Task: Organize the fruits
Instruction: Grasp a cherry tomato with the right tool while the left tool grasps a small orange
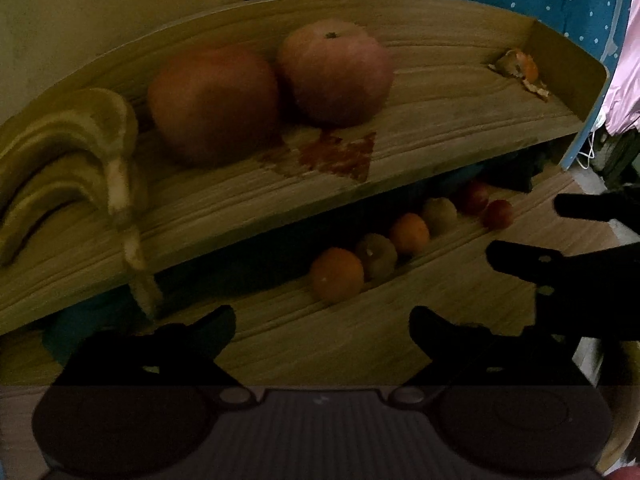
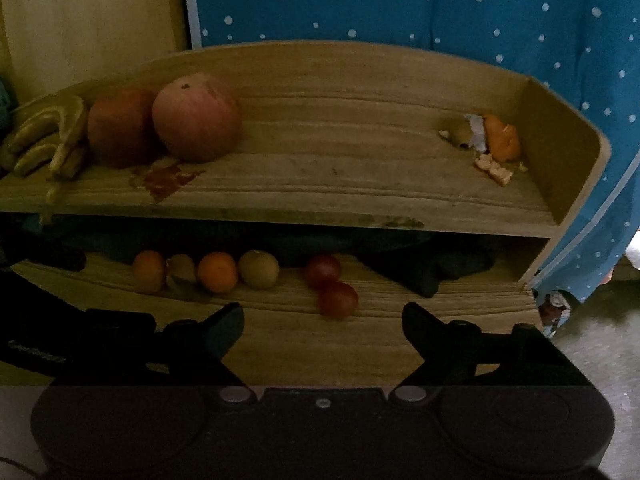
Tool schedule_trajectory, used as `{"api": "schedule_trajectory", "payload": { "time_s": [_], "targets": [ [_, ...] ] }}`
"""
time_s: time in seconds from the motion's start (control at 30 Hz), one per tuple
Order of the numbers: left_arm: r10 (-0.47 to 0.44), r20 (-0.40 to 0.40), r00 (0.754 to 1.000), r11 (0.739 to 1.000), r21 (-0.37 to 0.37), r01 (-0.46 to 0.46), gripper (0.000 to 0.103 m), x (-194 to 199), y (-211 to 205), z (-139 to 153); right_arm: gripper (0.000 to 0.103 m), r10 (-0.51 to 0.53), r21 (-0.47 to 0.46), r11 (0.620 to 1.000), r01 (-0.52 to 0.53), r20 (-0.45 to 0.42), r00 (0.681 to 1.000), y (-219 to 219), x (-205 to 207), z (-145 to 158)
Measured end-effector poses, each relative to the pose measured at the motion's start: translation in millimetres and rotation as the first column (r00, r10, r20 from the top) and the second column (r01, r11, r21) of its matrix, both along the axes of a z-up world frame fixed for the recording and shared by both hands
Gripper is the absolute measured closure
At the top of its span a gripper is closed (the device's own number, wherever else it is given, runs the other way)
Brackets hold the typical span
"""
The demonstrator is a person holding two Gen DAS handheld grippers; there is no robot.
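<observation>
A wooden 2-level shelf (image 2: 360,128) stands in front of a blue curtain with white dots (image 2: 440,8). The light is dim.

On the upper level, at the left, a bunch of bananas (image 2: 44,136) lies beside 2 big red apples (image 2: 196,116) that touch each other; a reddish stain (image 2: 168,178) is on the board just in front of them. At the far right corner of this level there are orange peel scraps (image 2: 500,140).

On the lower level the small fruits lie in a row: an orange (image 2: 149,270), a brownish kiwi-like fruit (image 2: 182,270), a second orange (image 2: 217,272), another kiwi-like fruit (image 2: 259,269), then 2 small red fruits (image 2: 332,286), 1 in front of the other and touching.

The right gripper (image 2: 322,326) hovers in front of the lower level with its jaws wide apart and nothing between them; the nearer red fruit is just ahead of the gap. The left gripper (image 1: 322,326) is also spread wide and holds nothing, and it points at the lower board near the first orange (image 1: 337,275). In the left wrist view the right gripper shows as a dark shape at the right edge (image 1: 560,240).
</observation>
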State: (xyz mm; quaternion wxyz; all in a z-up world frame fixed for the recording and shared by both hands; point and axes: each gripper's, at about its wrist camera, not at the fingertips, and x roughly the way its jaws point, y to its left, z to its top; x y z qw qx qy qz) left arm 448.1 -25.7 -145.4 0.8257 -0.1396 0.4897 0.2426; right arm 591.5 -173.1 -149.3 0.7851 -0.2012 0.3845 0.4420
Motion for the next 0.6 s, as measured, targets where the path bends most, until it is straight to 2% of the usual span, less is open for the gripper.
{"api": "schedule_trajectory", "payload": {
  "time_s": [0.2,0.33,0.47,0.6],
  "targets": [
    [0.004,0.005,1.0,1.0,-0.002,-0.004,0.025,6,2,-2,0.028,0.006,-0.003,1.0,-0.006,-0.029,1.0,6,13,-10],
    [0.018,0.011,1.0,1.0,0.0,-0.018,0.03,12,3,-4,0.035,0.008,-0.002,1.0,-0.008,-0.042,0.999,9,19,-14],
    [0.022,0.007,1.0,1.0,-0.001,-0.022,0.043,17,5,-4,0.041,0.009,0.0,1.0,-0.009,-0.057,0.998,11,25,-18],
    [0.034,0.009,0.999,0.999,-0.005,-0.034,0.048,20,7,-6,0.048,0.005,0.002,1.0,-0.005,-0.073,0.997,12,30,-21]
  ]
}}
